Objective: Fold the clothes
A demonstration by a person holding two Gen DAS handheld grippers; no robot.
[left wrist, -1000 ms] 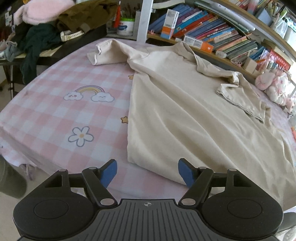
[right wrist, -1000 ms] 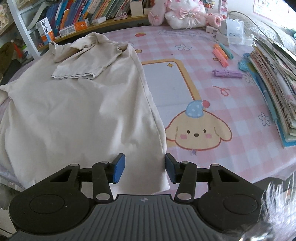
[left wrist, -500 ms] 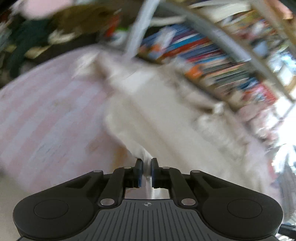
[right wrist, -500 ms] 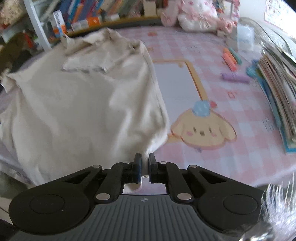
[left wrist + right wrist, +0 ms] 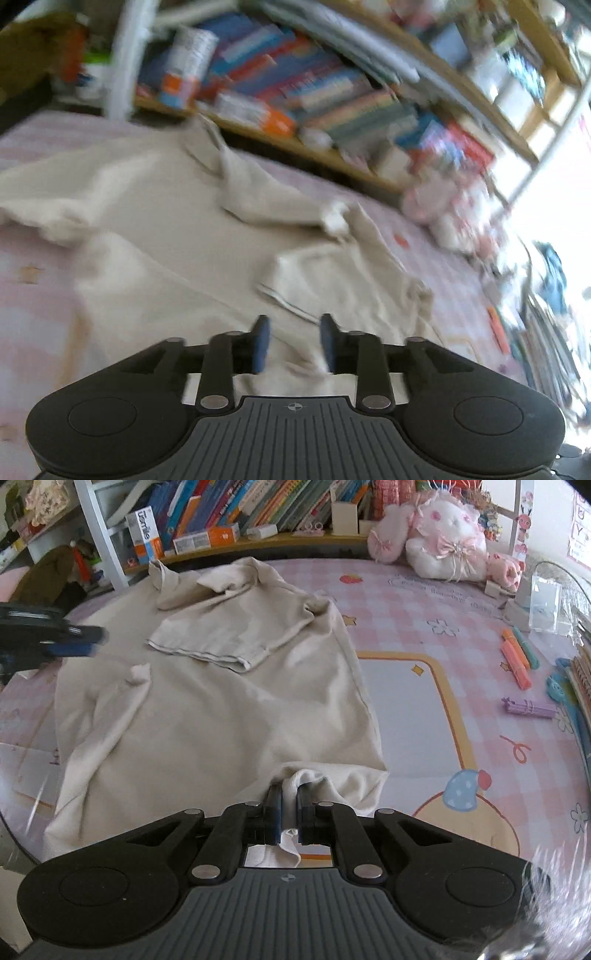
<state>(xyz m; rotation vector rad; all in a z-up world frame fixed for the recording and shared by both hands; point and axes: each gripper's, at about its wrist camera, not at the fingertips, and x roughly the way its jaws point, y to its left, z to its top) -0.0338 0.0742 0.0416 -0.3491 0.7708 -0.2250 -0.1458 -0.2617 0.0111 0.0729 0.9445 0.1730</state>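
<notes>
A beige short-sleeved shirt (image 5: pixel 221 709) lies spread on the pink checked cloth (image 5: pixel 406 602), with one sleeve (image 5: pixel 210 635) folded in over its chest. My right gripper (image 5: pixel 289 794) is shut on the shirt's near hem corner, which is bunched white between its pads. My left gripper (image 5: pixel 293 325) hovers over the shirt (image 5: pixel 166 221) with its jaws opening and no cloth pinched between them. From the right wrist view, the left gripper (image 5: pixel 79 640) sits at the far left. A loose shirt corner (image 5: pixel 139 672) lies just below it.
A bookshelf (image 5: pixel 221 513) runs along the far edge. A pink and white plush rabbit (image 5: pixel 443 542) sits at the back right. Highlighter pens (image 5: pixel 515 657), a purple bundle (image 5: pixel 530 709) and a stack of books (image 5: pixel 580 672) lie at the right.
Both grippers shut on the shirt's near hem corners. The left one then swung forward over the shirt, parted its jaws and dropped its corner. The right still grips its corner, carried slightly forward.
</notes>
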